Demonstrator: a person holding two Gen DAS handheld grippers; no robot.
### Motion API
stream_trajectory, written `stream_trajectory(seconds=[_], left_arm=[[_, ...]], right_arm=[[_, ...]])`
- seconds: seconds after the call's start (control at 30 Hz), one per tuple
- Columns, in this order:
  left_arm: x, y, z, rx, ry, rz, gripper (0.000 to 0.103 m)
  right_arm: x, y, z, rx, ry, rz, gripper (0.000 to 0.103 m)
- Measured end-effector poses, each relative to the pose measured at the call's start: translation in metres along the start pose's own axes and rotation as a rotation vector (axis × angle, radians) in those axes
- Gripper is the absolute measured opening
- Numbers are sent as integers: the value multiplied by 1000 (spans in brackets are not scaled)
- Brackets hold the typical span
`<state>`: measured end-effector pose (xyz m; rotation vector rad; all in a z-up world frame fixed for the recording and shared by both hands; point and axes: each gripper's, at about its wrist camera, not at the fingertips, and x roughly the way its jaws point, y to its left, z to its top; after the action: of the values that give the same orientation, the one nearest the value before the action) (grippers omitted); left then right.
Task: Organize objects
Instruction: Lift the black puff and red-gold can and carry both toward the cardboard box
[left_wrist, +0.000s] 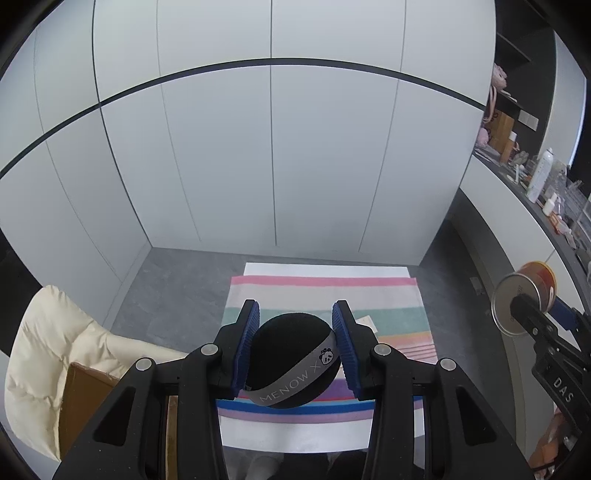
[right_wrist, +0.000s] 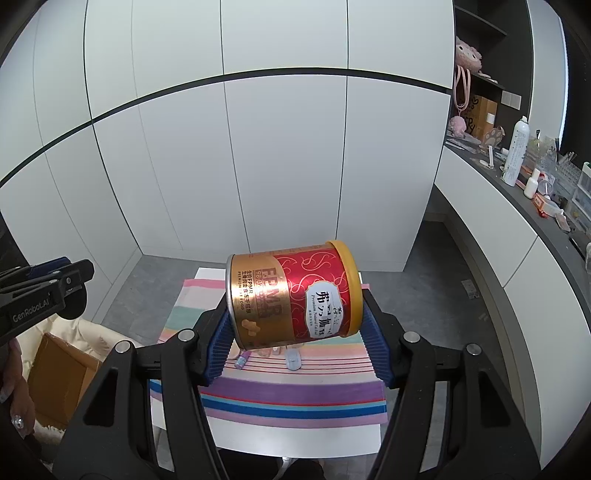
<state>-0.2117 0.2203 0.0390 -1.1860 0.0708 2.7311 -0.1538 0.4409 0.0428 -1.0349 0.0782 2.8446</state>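
Observation:
My left gripper is shut on a black round sponge puff with a grey "MENOW" band, held in the air above the striped cloth. My right gripper is shut on a red and gold cat food can with a yellow lid, lying sideways between the blue pads, its metal bottom to the left. In the left wrist view the can and the right gripper show at the right edge. In the right wrist view the left gripper shows at the left edge.
A small white table carries the striped cloth, with a small tube and a pale clip on it. A cardboard box and a cream cushion lie at the left. A cluttered counter runs along the right; white cabinet doors stand behind.

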Motion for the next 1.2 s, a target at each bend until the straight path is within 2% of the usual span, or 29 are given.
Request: stream_trajectory(seconds=[0.23, 0.33, 0.57, 0.73, 0.87, 1.2], left_arm=[[-8, -2, -22, 15, 11, 7, 43], [-8, 2, -36, 32, 26, 33, 42], [-33, 15, -73, 50, 20, 38, 42], [-52, 25, -102, 58, 26, 27, 42], [-68, 27, -122, 86, 11, 49, 43], [-101, 29, -159, 111, 1, 44, 43]], right_arm=[[-3, -2, -6, 14, 21, -10, 65], [-5, -5, -14, 26, 33, -6, 65], [-18, -5, -37, 16, 45, -15, 65], [-35, -4, -61, 20, 51, 4, 65], [-52, -5, -79, 22, 48, 16, 65], [-86, -8, -131, 35, 69, 54, 65]])
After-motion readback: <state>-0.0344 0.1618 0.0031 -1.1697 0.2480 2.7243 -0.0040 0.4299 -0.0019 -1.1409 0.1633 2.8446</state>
